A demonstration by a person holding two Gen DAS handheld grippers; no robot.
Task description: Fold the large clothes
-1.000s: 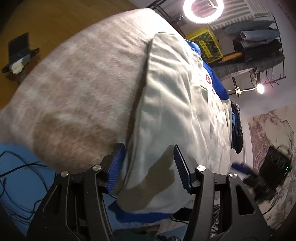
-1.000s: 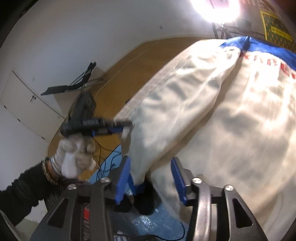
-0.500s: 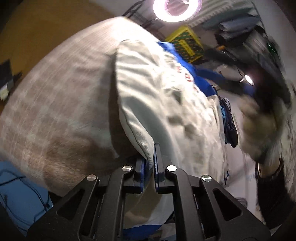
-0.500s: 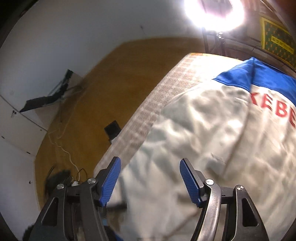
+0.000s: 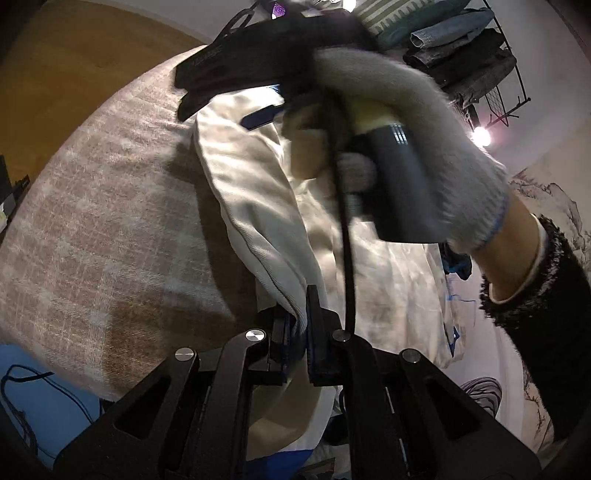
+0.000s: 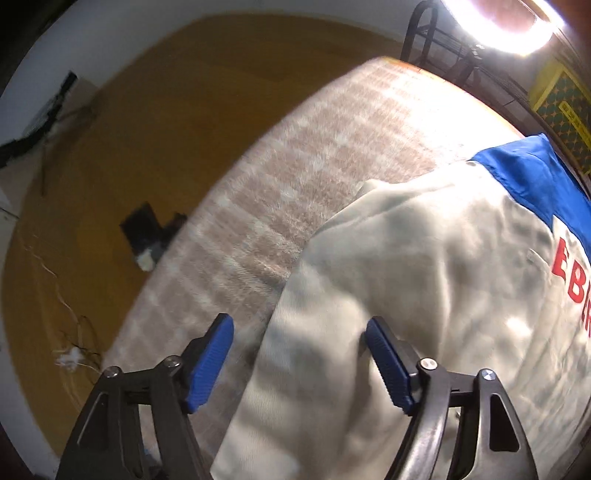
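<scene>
A large white jacket [image 5: 258, 206] with blue trim and red letters lies on a plaid-covered surface [image 5: 103, 229]. My left gripper [image 5: 297, 332] is shut on the jacket's folded edge near its hem. In the right wrist view the same jacket [image 6: 424, 280] fills the right half, with its blue panel [image 6: 532, 173] at the far end. My right gripper [image 6: 299, 354] is open and empty, its fingers straddling the jacket's left edge. The gloved right hand [image 5: 424, 147] holding that gripper crosses the left wrist view above the jacket.
The plaid cover [image 6: 295, 177] runs to an edge on the left, with wood floor [image 6: 129, 147] beyond. A small black device [image 6: 147, 236] sits on the floor. A clothes rack [image 5: 465, 48] and a bright lamp [image 6: 509, 26] stand at the far end. Blue sheet and cables [image 5: 40, 402] lie at lower left.
My left gripper closed on the jacket's edge and stays shut on it. My right gripper let go, opened, and moved up over the jacket's left edge, crossing in front of the left camera.
</scene>
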